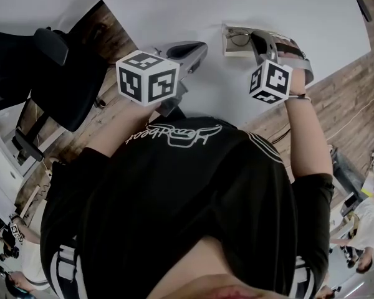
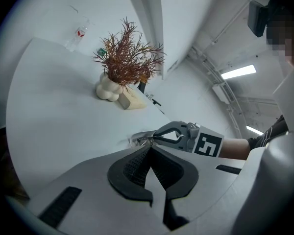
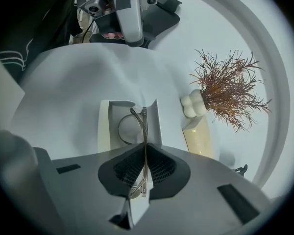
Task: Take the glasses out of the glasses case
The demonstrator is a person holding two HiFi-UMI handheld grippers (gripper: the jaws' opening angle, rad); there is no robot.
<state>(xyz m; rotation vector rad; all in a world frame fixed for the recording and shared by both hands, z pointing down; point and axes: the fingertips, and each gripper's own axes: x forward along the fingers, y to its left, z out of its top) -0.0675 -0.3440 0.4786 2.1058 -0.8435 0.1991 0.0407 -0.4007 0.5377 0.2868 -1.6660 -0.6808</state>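
The right gripper point(image 3: 145, 155) pinched the glasses point(image 3: 144, 124) edge-on between its pads. Their long axis ran straight ahead of the jaws into the open glasses case point(image 3: 104, 129), where the lens end lay. The left gripper point(image 2: 151, 163), jaws pressed together on nothing, hung well apart from the case, so the lift-out likely fell to the right.

White table point(image 1: 174, 11), wooden floor point(image 1: 343, 95)

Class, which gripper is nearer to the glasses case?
Right. The right gripper is at the glasses case, shut on the glasses; the left gripper hangs apart, shut and empty, left of it in the head view.
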